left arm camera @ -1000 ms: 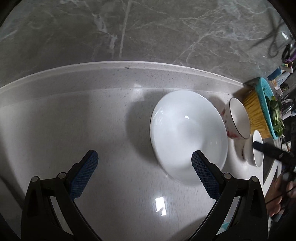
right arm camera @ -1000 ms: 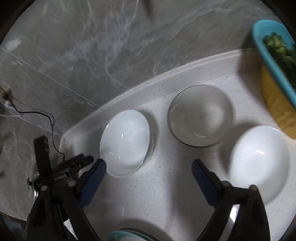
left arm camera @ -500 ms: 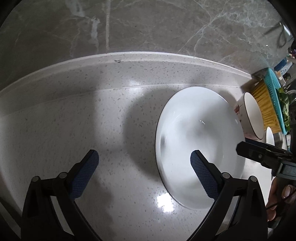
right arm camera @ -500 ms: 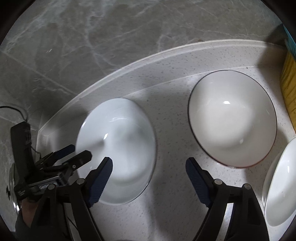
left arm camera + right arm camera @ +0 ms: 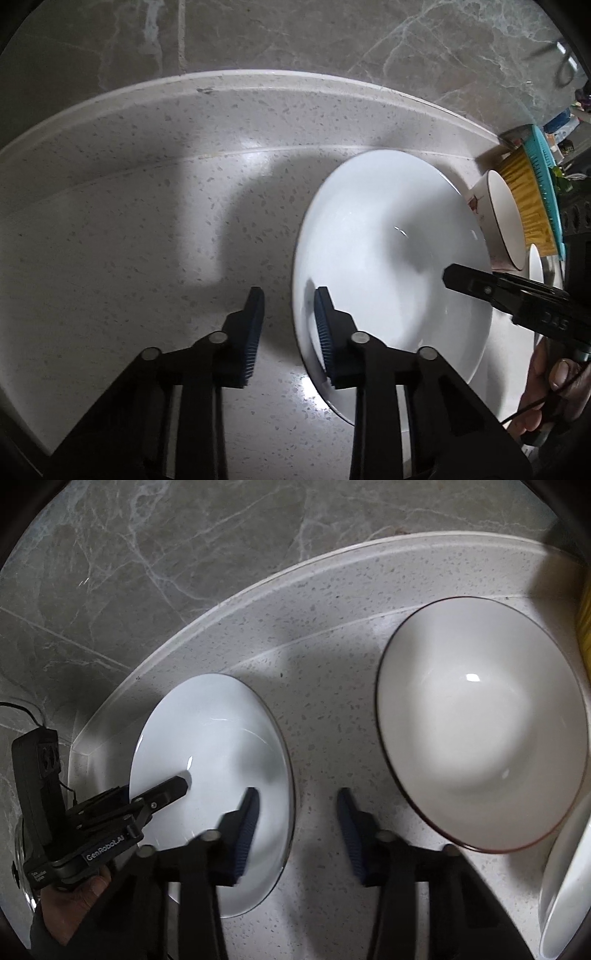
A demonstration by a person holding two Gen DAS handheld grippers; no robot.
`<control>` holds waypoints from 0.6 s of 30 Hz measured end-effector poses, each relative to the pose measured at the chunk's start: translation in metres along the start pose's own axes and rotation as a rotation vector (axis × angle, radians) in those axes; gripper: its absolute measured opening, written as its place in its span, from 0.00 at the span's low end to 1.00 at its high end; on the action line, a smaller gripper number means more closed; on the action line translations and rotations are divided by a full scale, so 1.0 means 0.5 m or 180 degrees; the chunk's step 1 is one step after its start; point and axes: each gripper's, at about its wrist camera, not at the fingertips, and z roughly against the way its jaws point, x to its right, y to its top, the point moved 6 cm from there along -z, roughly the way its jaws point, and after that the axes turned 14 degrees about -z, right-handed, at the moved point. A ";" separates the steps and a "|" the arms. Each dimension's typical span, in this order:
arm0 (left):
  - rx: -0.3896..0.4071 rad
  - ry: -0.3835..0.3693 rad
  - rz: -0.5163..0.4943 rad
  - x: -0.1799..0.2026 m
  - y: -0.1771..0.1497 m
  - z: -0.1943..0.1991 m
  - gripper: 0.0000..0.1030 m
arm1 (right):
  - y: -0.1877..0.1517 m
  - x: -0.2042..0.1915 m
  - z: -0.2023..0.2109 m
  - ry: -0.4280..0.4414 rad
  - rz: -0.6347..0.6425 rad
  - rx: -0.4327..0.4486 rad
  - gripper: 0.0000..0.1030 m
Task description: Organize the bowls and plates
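Both tongs were lowered from wide-open hover onto white plate (image 5: 388, 251), which lay on counter (image 5: 147, 221) left of dark-rimmed bowl (image 5: 480, 720). Left gripper (image 5: 290, 332) jaws were closing astride left rim, right gripper (image 5: 295, 834) jaws astride right rim. Pad contact not yet seen. Two-handed lift judged next.

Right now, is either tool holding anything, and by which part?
Nothing yet: jaws of left tool and right tool are closing astride opposite rims of the white plate.
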 end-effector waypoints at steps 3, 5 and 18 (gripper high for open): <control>-0.0036 -0.0012 -0.0025 0.013 0.002 -0.008 0.13 | -0.003 -0.004 -0.003 0.0006 0.0038 -0.0025 0.12; -0.0071 0.0002 -0.0042 0.025 0.001 -0.010 0.11 | -0.006 -0.006 -0.003 0.0006 0.0053 -0.0036 0.12; -0.0144 -0.0032 -0.0136 0.100 -0.027 0.007 0.11 | -0.039 -0.013 0.027 0.0007 0.0071 -0.0010 0.12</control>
